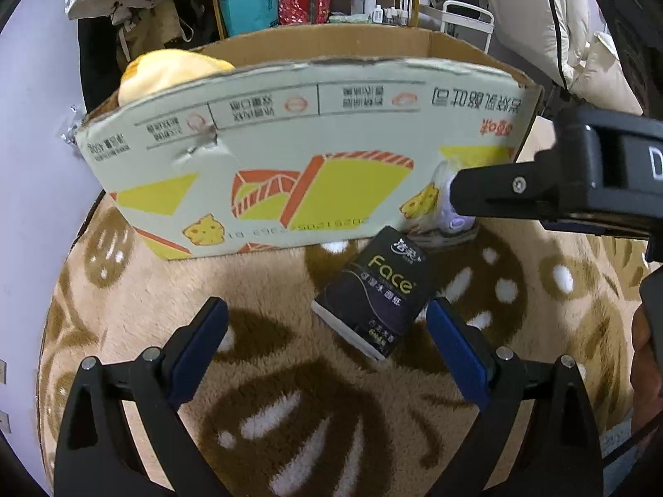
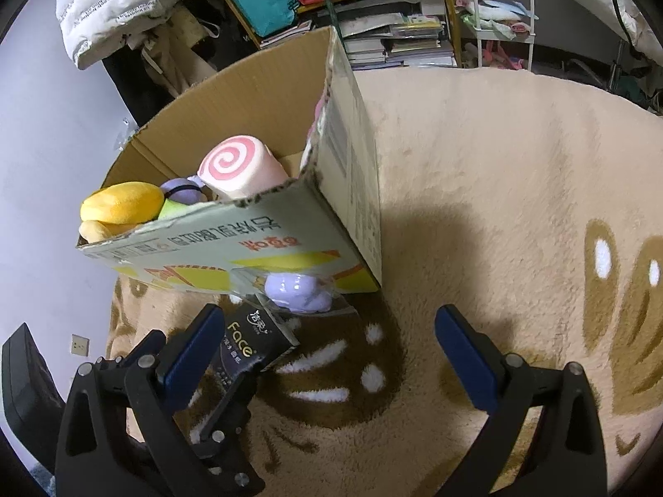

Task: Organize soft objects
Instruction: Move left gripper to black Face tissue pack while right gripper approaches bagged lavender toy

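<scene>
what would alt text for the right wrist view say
Open right gripper hovers over a beige rug before a cardboard box holding plush toys, with a black tissue pack and a wrapped lilac toy lying at its base.

The left wrist view is taken low over the rug (image 1: pixel 290 393), close to the printed front wall of the cardboard box (image 1: pixel 290 157), facing it squarely. The right wrist view is taken from higher, looking down over the box's (image 2: pixel 352 174) front right corner into its interior. The box front, the black tissue pack (image 1: pixel 373 294) (image 2: pixel 252 343) and the shelves behind are shared by both views.
</scene>
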`<action>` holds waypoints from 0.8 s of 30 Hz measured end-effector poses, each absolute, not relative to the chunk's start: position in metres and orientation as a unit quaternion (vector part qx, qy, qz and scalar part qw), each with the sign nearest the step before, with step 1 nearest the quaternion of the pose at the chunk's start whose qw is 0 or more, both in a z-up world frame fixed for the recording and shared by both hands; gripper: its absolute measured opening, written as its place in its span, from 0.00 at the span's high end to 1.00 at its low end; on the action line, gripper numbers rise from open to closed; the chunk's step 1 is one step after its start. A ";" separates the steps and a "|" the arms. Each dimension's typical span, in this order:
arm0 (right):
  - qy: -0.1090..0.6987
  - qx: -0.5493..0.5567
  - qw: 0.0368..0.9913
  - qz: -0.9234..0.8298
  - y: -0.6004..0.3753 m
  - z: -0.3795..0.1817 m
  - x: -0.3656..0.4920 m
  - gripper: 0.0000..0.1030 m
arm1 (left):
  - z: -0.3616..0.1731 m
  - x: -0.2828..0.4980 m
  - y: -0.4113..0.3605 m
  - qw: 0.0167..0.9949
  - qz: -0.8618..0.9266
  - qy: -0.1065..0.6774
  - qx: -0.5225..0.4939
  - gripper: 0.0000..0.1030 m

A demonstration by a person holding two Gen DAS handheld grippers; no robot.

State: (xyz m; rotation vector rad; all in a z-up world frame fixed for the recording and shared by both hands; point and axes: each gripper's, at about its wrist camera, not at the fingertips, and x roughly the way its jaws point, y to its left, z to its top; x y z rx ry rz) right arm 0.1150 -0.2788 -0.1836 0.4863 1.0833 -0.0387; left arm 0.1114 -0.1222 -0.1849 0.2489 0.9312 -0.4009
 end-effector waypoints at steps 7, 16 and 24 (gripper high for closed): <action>0.526 0.219 0.822 -0.013 -0.273 -0.191 0.123 0.00 | -0.191 0.115 -0.118 0.865 -0.182 0.451 0.123 0.08; 0.531 0.255 0.808 -0.034 -0.286 -0.201 0.124 0.00 | -0.197 0.116 -0.127 0.865 -0.183 0.448 0.134 0.08; 0.532 0.253 0.808 -0.026 -0.289 -0.202 0.126 0.06 | -0.201 0.106 -0.142 0.866 -0.200 0.438 0.136 0.20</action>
